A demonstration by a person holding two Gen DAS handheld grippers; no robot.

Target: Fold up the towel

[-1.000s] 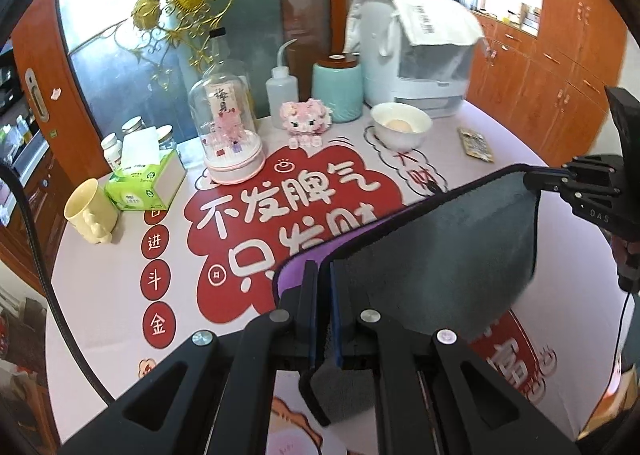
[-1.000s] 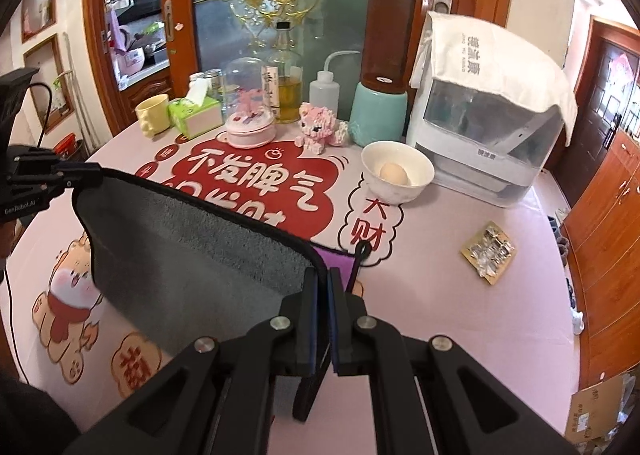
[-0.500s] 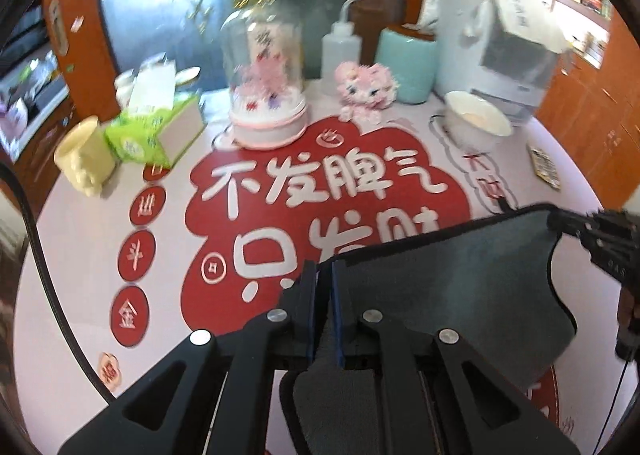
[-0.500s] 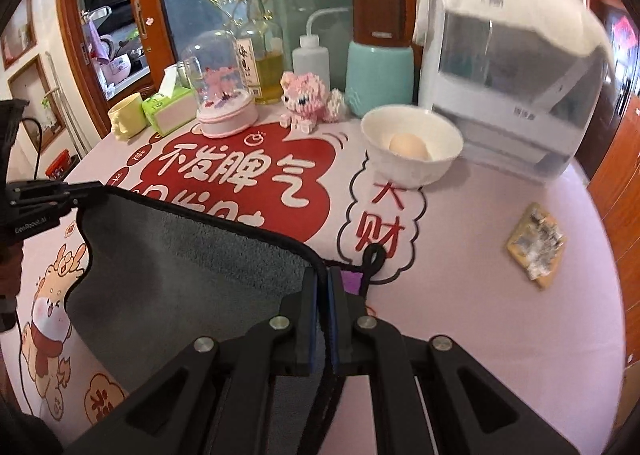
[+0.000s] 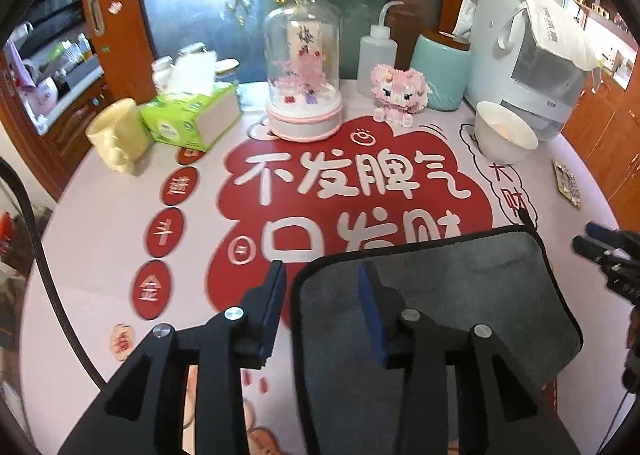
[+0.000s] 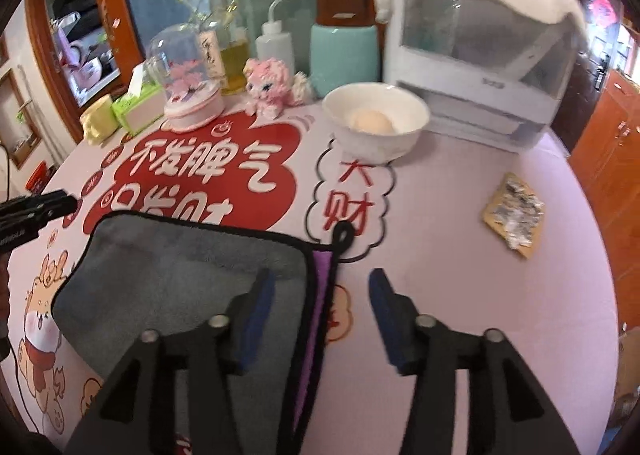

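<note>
**Towel released, both grippers spread**

Towel (image 5: 436, 295) lay flat on the table (image 5: 100, 255), grey face up with black edging, over the lower part of the red printed cloud. A strip of purple underlayer (image 6: 322, 287) showed along its right edge, and its black hanging loop (image 6: 343, 233) pointed toward the white bowl (image 6: 376, 127).

I read the left gripper (image 5: 322, 309) as spread wide: its left finger sat off the towel's left edge, its right finger over the grey fabric. I read the right gripper (image 6: 320, 319) as spread wide too, straddling the towel's right edge. Neither pinched anything.

A yellow mug (image 5: 118, 137), green tissue box (image 5: 190, 117), glass dome ornament (image 5: 304, 95) and pink block figure (image 5: 398, 95) stood well apart from the towel, at the table's far side.
</note>
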